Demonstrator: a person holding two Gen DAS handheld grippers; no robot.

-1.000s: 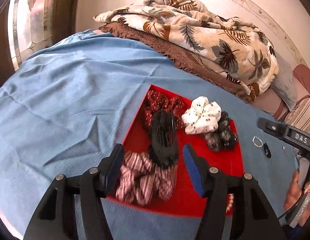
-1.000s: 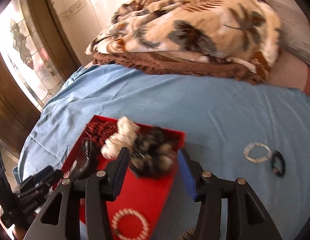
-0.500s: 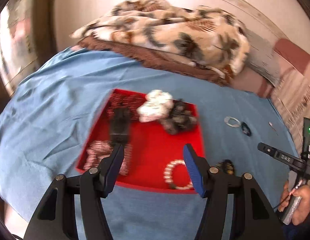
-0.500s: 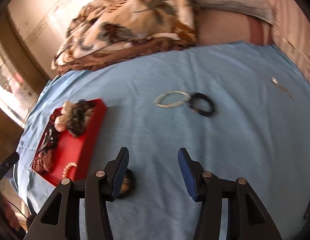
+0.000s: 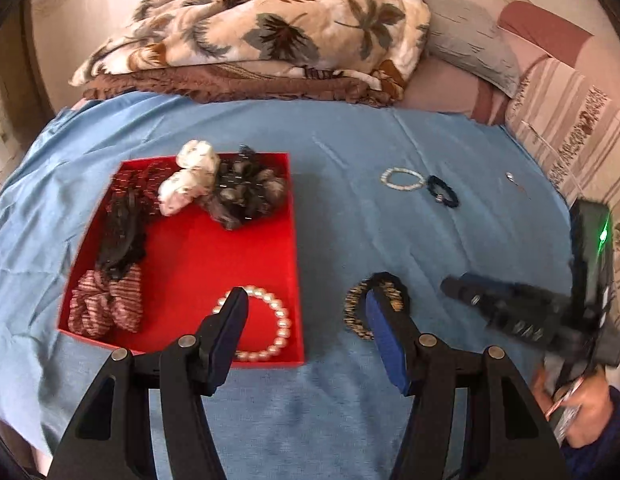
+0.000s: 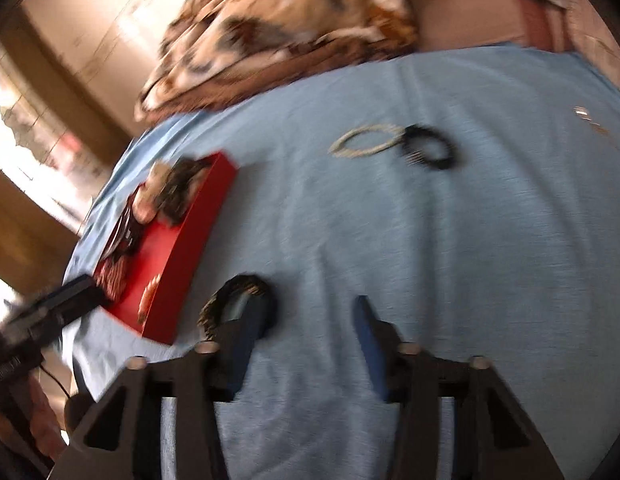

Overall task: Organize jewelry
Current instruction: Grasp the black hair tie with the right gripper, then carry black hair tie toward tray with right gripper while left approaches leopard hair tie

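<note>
the brown beaded bracelet (image 5: 356,312) sits on the blue sheet (image 5: 350,232) just right of the red tray (image 5: 292,264), looks light and floppy, so i'd pinch one side of the loop, with both the left gripper (image 5: 306,304) and right gripper (image 6: 310,312) wide and empty.

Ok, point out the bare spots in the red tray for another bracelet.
The red tray is bare in its middle, bordered by the black hair clip on the left, the dark scrunchie behind, and the pearl bracelet in front. Its back edge and left side are crowded with scrunchies.
</note>
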